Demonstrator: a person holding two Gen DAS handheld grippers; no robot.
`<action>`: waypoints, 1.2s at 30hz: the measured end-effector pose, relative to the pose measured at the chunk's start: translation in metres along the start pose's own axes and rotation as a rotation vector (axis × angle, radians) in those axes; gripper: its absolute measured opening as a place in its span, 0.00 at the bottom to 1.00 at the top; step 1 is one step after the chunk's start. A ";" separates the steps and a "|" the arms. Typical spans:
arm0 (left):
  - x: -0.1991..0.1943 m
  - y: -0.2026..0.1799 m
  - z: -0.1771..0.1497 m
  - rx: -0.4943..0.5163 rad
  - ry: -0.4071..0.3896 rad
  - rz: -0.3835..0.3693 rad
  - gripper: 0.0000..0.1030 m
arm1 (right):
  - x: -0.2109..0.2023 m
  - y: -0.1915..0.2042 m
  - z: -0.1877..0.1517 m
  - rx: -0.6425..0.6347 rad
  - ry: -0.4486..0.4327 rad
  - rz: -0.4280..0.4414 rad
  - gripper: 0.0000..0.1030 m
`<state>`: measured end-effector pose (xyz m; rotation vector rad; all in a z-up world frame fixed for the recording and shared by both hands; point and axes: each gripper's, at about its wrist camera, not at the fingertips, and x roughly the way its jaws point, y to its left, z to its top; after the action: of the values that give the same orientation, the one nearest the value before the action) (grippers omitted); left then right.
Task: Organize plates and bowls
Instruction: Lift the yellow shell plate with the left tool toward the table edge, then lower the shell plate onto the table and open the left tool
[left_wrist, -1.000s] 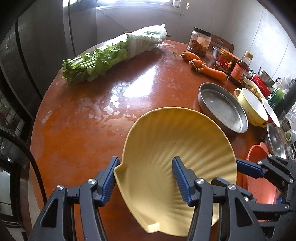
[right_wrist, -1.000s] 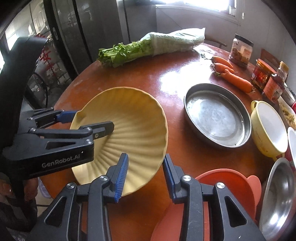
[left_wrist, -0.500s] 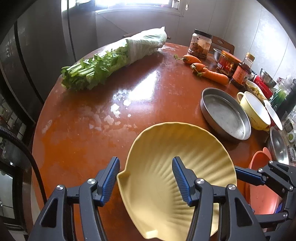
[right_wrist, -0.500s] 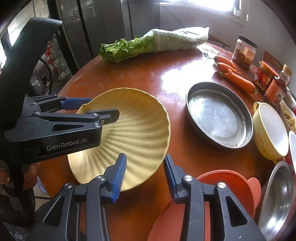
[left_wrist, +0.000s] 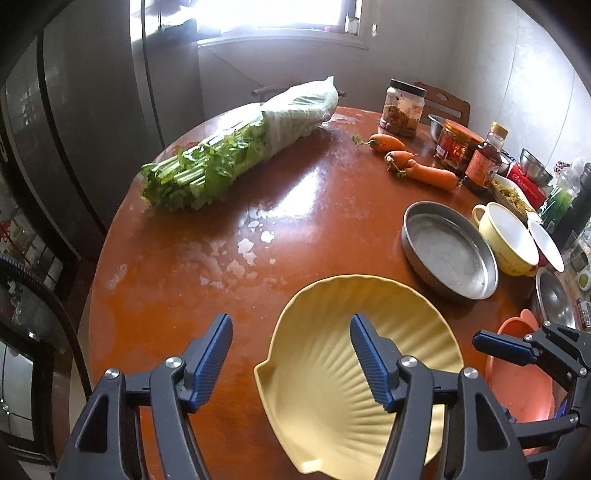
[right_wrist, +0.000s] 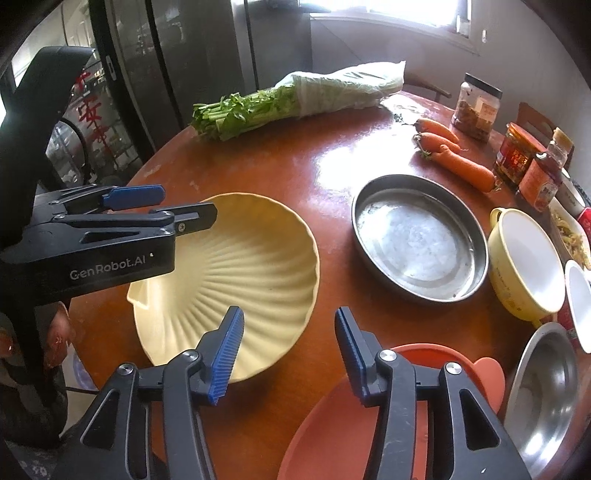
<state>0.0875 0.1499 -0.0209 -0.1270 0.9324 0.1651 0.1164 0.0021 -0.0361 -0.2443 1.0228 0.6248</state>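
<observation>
One yellow shell plate, one steel pan, one yellow bowl, one orange plate, three carrots, one bundle of greens, two jars, one sauce bottle, two grippers in play

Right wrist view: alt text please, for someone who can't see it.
A yellow shell-shaped plate lies on a round red-brown table, with the opening right gripper low in front, its jaws clear of the plate. The left gripper reaches over the plate's left rim; a steel pan sits to the right.
</observation>
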 end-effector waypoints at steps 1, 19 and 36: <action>-0.001 -0.001 0.000 0.003 -0.002 0.001 0.65 | -0.002 -0.001 0.000 0.001 -0.004 -0.002 0.52; -0.041 -0.042 0.001 0.051 -0.080 -0.007 0.70 | -0.056 -0.034 -0.016 0.084 -0.130 -0.103 0.67; -0.064 -0.108 -0.012 0.131 -0.107 -0.060 0.75 | -0.115 -0.088 -0.066 0.200 -0.225 -0.189 0.68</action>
<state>0.0622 0.0363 0.0279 -0.0246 0.8295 0.0543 0.0785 -0.1421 0.0202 -0.0907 0.8272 0.3659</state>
